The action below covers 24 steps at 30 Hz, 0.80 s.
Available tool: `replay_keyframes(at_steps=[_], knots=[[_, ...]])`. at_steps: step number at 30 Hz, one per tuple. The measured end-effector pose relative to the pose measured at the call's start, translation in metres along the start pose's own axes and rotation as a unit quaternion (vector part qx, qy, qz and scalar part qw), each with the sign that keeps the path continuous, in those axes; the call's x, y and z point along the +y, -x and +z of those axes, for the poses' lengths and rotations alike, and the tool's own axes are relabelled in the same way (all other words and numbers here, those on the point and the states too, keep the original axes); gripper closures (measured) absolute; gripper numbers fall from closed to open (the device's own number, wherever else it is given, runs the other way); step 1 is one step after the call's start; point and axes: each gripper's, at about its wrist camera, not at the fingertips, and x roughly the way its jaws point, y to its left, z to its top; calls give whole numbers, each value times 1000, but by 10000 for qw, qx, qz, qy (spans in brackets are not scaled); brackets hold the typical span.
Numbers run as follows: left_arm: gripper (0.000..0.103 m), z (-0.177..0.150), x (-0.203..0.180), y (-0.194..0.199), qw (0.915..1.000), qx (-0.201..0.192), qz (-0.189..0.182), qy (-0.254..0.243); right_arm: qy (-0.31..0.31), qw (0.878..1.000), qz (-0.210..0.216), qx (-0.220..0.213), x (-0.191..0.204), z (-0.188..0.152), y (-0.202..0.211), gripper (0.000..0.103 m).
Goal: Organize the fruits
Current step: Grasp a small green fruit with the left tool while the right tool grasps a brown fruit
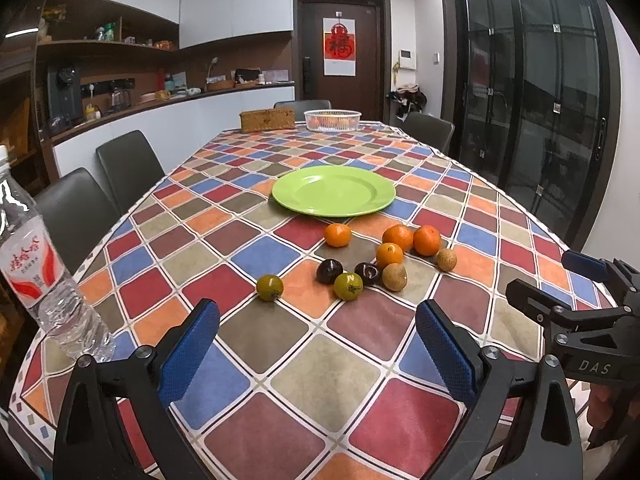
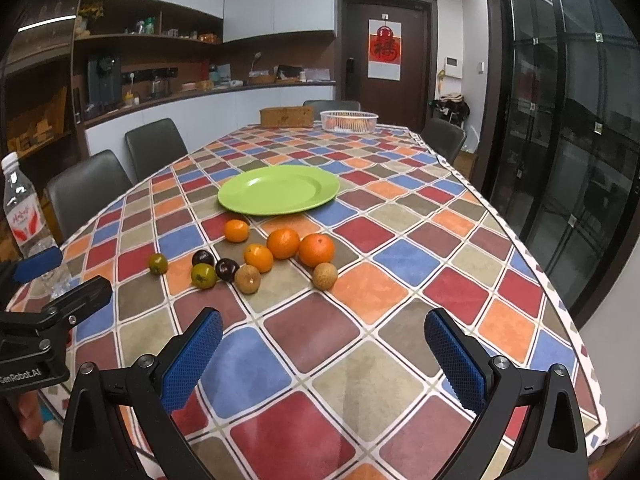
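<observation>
Left gripper (image 1: 317, 350): jaws wide apart, nothing between them, held above the near end of the desk (image 1: 360, 360). Right gripper (image 2: 323, 358): same, wide and empty, just right of the left one; each shows at the edge of the other's view.

Desk covered by a checked cloth in red, blue, orange and grey-brown.

Green plate (image 1: 334, 190) near desk centre, nothing on it.

Fruit lies loose on the cloth, between plate and grippers:
- four oranges (image 1: 398, 237), one of them (image 1: 337, 235) apart to the left, nearest the plate rim
- two dark plums (image 1: 329, 271), side by side
- two green fruits (image 1: 348, 286), one (image 1: 269, 287) well apart on the left
- two brown longans (image 1: 394, 277), the second (image 1: 446, 260) at the right end of the group.

Water bottle (image 1: 36, 276) stands upright at the near left desk edge. White basket (image 1: 332, 120) and a woven box (image 1: 267, 119) sit at the far end.
</observation>
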Motion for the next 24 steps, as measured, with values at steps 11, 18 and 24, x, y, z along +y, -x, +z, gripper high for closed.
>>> replay_keyframes(at_steps=[11, 18, 24], knots=[[21, 2, -4, -37, 9995, 253, -142, -109, 48, 9995, -8, 309, -2, 7, -41, 2], [35, 6, -8, -63, 9983, 481, -285, -164, 164, 9985, 75, 511, -2, 13, -67, 10], [44, 10, -14, -86, 9958, 776, -433, -238, 12, 9963, 217, 830, -11, 19, -91, 23]])
